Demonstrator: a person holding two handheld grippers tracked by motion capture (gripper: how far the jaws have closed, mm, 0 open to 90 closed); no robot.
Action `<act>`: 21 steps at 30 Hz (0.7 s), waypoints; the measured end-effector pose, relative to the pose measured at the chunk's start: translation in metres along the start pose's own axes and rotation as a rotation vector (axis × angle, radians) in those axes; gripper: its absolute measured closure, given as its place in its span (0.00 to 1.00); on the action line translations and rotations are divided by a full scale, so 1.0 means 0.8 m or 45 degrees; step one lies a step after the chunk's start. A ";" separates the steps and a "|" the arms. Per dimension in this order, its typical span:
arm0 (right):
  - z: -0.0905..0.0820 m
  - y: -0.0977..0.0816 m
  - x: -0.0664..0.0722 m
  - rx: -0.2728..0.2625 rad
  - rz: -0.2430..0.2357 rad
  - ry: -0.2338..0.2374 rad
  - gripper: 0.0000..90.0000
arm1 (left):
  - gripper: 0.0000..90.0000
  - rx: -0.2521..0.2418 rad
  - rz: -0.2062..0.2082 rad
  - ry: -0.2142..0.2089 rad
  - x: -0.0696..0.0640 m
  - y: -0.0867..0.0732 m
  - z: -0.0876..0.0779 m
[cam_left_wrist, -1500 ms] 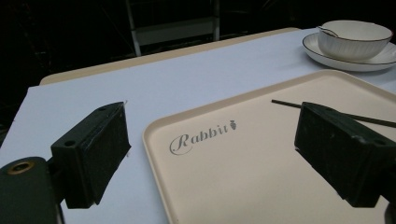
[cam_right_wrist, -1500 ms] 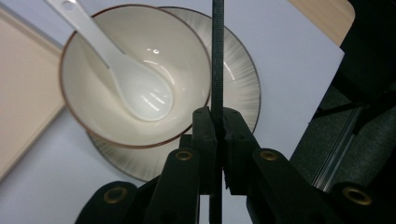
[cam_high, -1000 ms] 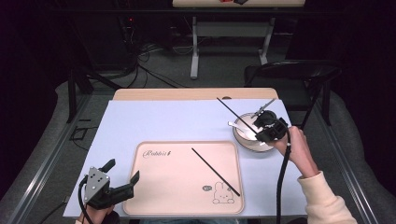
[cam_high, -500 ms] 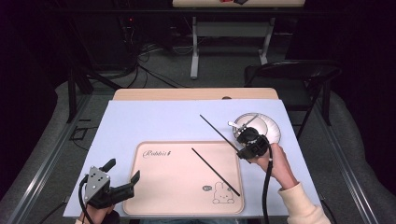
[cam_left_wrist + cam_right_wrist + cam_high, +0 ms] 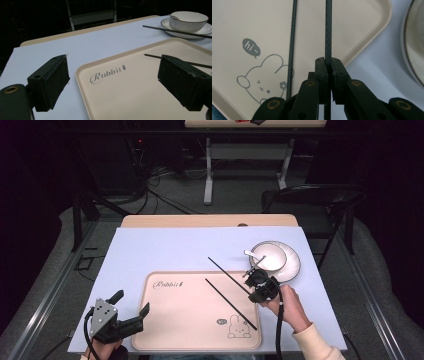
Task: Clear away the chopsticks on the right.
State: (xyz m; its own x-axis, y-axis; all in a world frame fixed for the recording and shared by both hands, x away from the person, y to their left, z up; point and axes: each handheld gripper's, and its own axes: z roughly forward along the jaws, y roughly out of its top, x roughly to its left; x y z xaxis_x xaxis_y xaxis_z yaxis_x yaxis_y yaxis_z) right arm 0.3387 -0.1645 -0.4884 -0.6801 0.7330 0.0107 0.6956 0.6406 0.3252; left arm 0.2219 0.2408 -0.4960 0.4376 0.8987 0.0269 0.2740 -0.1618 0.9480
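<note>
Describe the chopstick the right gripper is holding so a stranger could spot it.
Find the cream tray with the rabbit drawing. Two thin black chopsticks run diagonally at its right side. The held chopstick is the one nearer the white bowl, clamped in the right gripper; the other chopstick lies flat on the tray.

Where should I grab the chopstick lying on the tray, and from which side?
Grip the chopstick on the tray near its middle, coming straight down from above, fingers set across its length. It lies flat and thin on the tray, bare tray on both sides; the held chopstick runs close alongside.
</note>
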 end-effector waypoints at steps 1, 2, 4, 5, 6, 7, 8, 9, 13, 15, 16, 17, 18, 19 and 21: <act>0.018 -0.008 0.024 0.066 -0.018 0.026 0.94 | 0.11 0.000 -0.001 0.000 0.000 0.000 0.000; 0.021 -0.009 0.026 0.074 -0.023 0.027 0.94 | 0.11 0.001 0.001 0.000 0.000 0.000 0.000; 0.027 -0.010 0.028 0.094 -0.022 0.024 0.94 | 0.11 0.002 0.002 0.000 0.000 0.000 0.000; 0.030 -0.010 0.028 0.111 -0.023 0.017 0.94 | 0.11 0.004 0.002 -0.001 0.000 0.000 0.000; 0.033 -0.010 0.028 0.114 -0.025 0.021 0.94 | 0.11 0.003 0.002 0.000 0.000 0.000 0.001; 0.036 -0.009 0.028 0.121 -0.015 0.025 0.94 | 0.11 0.005 0.004 0.000 0.000 0.000 0.001; 0.038 -0.009 0.028 0.123 -0.014 0.019 0.94 | 0.11 0.007 0.006 -0.002 -0.001 0.000 0.001; 0.039 -0.008 0.028 0.126 -0.016 0.018 0.94 | 0.11 0.008 0.007 -0.001 -0.001 0.000 0.001; 0.047 -0.006 0.029 0.126 -0.018 0.036 0.94 | 0.11 0.013 0.006 -0.003 -0.001 0.000 0.001; 0.046 -0.006 0.028 0.105 0.003 0.064 0.89 | 0.11 0.013 0.005 -0.002 0.000 0.000 0.001; 0.046 -0.006 0.027 0.116 0.007 0.065 0.84 | 0.11 0.013 0.005 -0.003 0.000 0.000 0.001; 0.045 -0.007 0.027 0.109 0.026 0.073 0.76 | 0.11 0.012 0.004 -0.003 0.000 0.000 0.001; 0.044 -0.007 0.025 0.104 0.022 0.072 0.70 | 0.11 0.013 0.003 -0.002 0.000 0.000 0.001; 0.042 -0.008 0.024 0.092 0.011 0.069 0.63 | 0.11 0.013 0.003 -0.003 0.000 0.000 0.001; 0.035 -0.010 0.021 0.067 -0.003 0.078 0.49 | 0.11 0.011 0.003 -0.003 0.000 0.000 0.001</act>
State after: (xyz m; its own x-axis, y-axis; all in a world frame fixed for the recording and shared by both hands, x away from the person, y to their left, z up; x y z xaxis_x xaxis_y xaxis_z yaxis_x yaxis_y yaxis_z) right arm 0.3281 -0.1505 -0.5173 -0.6938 0.7169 0.0684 0.7039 0.6549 0.2751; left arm 0.2226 0.2403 -0.4961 0.4403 0.8974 0.0283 0.2807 -0.1675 0.9451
